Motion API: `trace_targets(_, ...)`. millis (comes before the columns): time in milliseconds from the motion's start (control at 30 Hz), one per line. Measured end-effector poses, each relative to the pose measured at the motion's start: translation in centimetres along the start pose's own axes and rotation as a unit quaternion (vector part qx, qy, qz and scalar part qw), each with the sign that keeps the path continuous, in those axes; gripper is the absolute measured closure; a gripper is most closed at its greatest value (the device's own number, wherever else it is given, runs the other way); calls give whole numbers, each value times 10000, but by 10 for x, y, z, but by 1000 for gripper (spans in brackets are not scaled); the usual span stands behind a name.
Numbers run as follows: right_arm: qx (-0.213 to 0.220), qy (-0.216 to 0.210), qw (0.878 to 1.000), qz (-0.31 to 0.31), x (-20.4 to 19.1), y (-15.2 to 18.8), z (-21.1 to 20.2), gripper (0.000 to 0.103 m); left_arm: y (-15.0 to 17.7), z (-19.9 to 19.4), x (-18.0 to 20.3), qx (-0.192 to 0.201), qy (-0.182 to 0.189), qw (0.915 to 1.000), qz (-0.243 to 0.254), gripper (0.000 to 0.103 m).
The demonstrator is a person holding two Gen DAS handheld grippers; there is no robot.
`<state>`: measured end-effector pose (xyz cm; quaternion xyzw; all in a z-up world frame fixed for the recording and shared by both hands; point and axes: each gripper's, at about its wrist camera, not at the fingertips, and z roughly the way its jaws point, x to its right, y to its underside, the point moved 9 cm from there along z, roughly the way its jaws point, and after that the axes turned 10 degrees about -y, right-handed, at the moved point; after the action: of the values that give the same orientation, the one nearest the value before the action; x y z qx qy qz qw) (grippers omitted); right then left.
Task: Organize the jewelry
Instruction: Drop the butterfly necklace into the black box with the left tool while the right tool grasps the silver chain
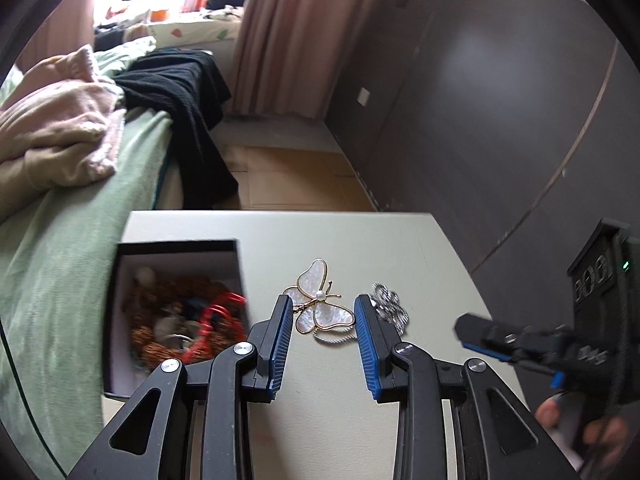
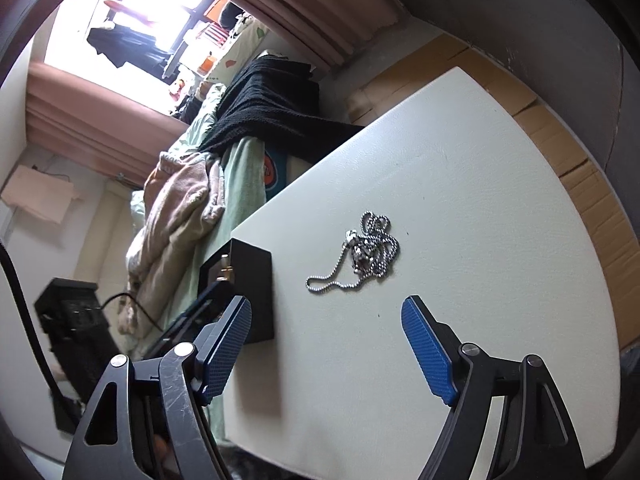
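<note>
A gold-rimmed pearly butterfly brooch lies on the white table, just ahead of my open left gripper, between its fingertips. A silver chain lies bunched right of the brooch; in the right wrist view the chain lies ahead of my open, empty right gripper. A black box at the table's left holds beads and red jewelry; it also shows in the right wrist view. The brooch is not seen in the right wrist view. The right gripper shows at the right of the left wrist view.
A bed with a green sheet, pink clothes and a black garment runs along the table's left side. A dark wall stands to the right. Cardboard covers the floor beyond the table.
</note>
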<state>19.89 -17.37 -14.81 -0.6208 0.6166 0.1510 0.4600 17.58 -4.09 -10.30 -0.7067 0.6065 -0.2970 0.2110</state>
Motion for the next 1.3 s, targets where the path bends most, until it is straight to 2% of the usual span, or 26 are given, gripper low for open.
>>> trace_targets(133,-10,261,9995,-192,1,-4,15,35,-8,-4,-19,59,-15,9997,-223,70)
trace_targets(233,29,796,9958,-458,7,-10,27,36,-13,-4,-30,71,-24,9994,-340,70)
trace_targets(333,26,1405,9868,-806,15,-16,38,36,-17,-4,-41,89,-52,9989,-454,70)
trace_targets(433,-42,1813,9773,-1098,20,-19,48,36,-21,-1,-51,79,-58,9984,-552,70)
trace_targets(567,-139,2032,9706,-1285,23,-20,62,36,-25,2,-59,65,-75,9980,-628,70)
trace_targets(700,-174,2521,9534,-1649,23,-20,70,36,-25,3,-64,39,-103,9976,-686,70)
trace_targets(767,-307,2856,9379,-1944,23,-17,71,43,-25,3,-66,24,-122,9975,-700,70)
trace_targets(800,-319,2786,9393,-1976,20,-16,71,49,-24,3,-67,16,-141,9975,-698,70)
trace_targets(833,-342,2753,9400,-1984,18,-14,69,60,-24,3,-68,9,-157,9975,-690,70)
trace_targets(867,-366,2878,9350,-2040,19,-15,65,76,-23,3,-68,6,-164,9975,-690,70)
trace_targets(900,-403,2727,9409,-1969,19,-14,63,82,-22,2,-68,-1,-162,9974,-702,70)
trace_targets(967,-389,2334,9577,-1639,22,-14,55,84,-21,0,-70,-31,-141,9970,-755,70)
trace_targets(1100,-360,1685,9805,-947,30,-12,40,85,-17,-7,-76,-51,-187,9964,-827,70)
trace_targets(1233,-169,1285,9889,-729,22,-4,20,85,-14,-12,-83,-70,-289,9953,-924,69)
trace_targets(1300,-41,1024,9923,-700,12,-3,9,85,-13,-13,-86,-119,-279,9947,-984,65)
